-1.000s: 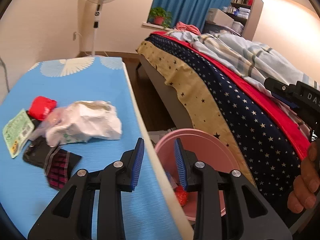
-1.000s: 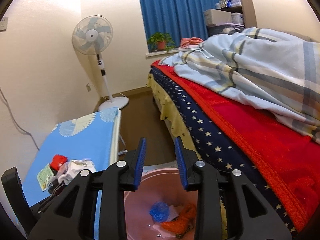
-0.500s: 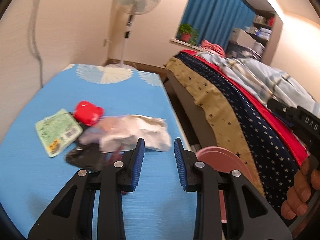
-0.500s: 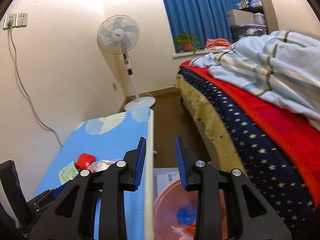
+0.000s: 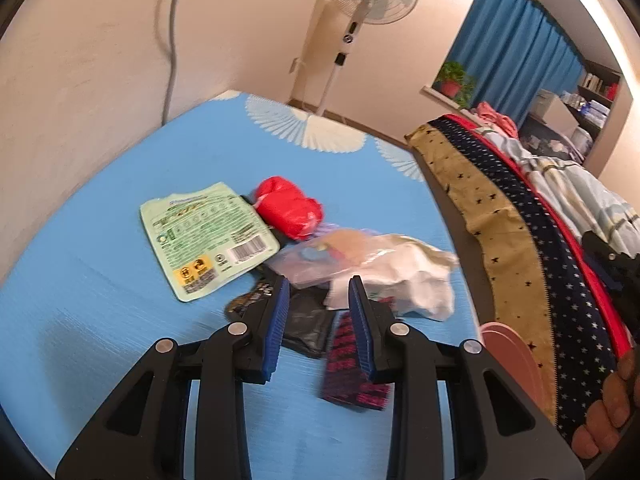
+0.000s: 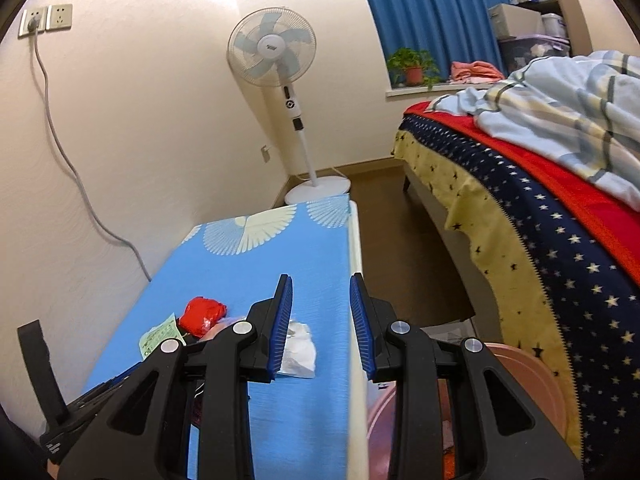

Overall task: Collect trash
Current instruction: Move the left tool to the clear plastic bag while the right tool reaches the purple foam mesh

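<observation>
Left wrist view: left gripper [image 5: 318,290] sits low over the blue table cover [image 5: 120,320], jaws partly apart with nothing between the blue pads [image 5: 280,312]; it holds nothing. Trash pile lies just ahead of the tips: green printed packet [image 5: 208,240] flat on the cover at left, red crumpled wrapper [image 5: 290,208] just beside its upper right corner, clear plastic bag [image 5: 320,260] and white crumpled paper [image 5: 404,284] overlapping to the right, black wrapper [image 5: 308,324] straight under the gap between the fingers, dark wrapper with pink print [image 5: 352,372] just beside the right finger. Edges of the pile are motion-blurred. Pink bin [image 5: 512,352] shows as a sliver past the table's right edge, between table and bed [image 5: 540,280]. Fingers of the person's right hand [image 5: 608,408] show at the lower right rim. Right wrist view: right gripper [image 6: 322,300] hangs over the table's right edge, jaws partly apart, nothing gripped. Same pile is visible left of its left finger: red crumpled wrapper [image 6: 202,314], green printed packet [image 6: 160,338], white crumpled paper [image 6: 298,350] partly behind the finger. Pink bin [image 6: 528,364] stands on the floor below and right of the table edge, beside the bed [image 6: 540,240]; its contents are mostly hidden by the gripper. Left gripper's black body [image 6: 52,420] pokes in at lower left. Standing fan [image 6: 276,48] is at the far wall beyond the table.
</observation>
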A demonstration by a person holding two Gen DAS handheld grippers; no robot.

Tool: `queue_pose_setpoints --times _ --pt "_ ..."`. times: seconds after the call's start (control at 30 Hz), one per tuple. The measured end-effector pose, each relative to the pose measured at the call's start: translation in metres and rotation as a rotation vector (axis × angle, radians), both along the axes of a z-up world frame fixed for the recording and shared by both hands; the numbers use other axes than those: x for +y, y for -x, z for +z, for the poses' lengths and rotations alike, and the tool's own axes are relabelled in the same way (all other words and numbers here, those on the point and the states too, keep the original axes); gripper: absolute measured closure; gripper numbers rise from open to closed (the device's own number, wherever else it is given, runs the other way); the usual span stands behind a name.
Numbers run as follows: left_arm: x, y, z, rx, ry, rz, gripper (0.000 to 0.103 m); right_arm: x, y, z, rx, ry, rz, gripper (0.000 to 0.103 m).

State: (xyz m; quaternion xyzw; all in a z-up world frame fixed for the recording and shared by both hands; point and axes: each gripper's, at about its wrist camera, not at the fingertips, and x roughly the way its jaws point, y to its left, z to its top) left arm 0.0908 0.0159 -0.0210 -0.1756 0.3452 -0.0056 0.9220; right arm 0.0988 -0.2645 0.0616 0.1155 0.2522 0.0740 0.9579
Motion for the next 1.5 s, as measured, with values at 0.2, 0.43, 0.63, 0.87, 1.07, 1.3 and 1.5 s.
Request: queue_pose_setpoints --times 0.2,0.43,0.63,0.87,1.07,1.3,1.5 --pt "0.006 -0.017 -0.017 0.040 0.009 0.007 0.066 0.003 -0.010 -0.004 0.007 -0.016 0.017 0.072" --pt "0.006 -0.033 -0.033 0.070 0.035 0.012 0.066 0.001 -0.018 -0.010 0.024 -0.025 0.027 0.072" --pt "0.004 -0.042 -0.039 0.070 0.051 0.017 0.066 0.001 -0.023 -0.016 0.043 -0.016 0.035 0.072" --pt "0.004 -0.045 -0.037 0.062 0.041 0.022 0.066 0.005 -0.027 -0.025 0.068 -0.006 0.044 0.072" --pt "0.009 -0.047 -0.035 0.054 0.024 0.046 0.057 0.012 -0.028 -0.029 0.079 0.005 0.054 0.072" --pt "0.006 -0.049 -0.029 0.036 -0.001 0.035 0.057 0.016 -0.030 -0.032 0.088 0.011 0.059 0.072" --pt "0.007 -0.055 -0.027 0.028 0.000 0.028 0.057 0.017 -0.031 -0.033 0.090 0.016 0.063 0.072"
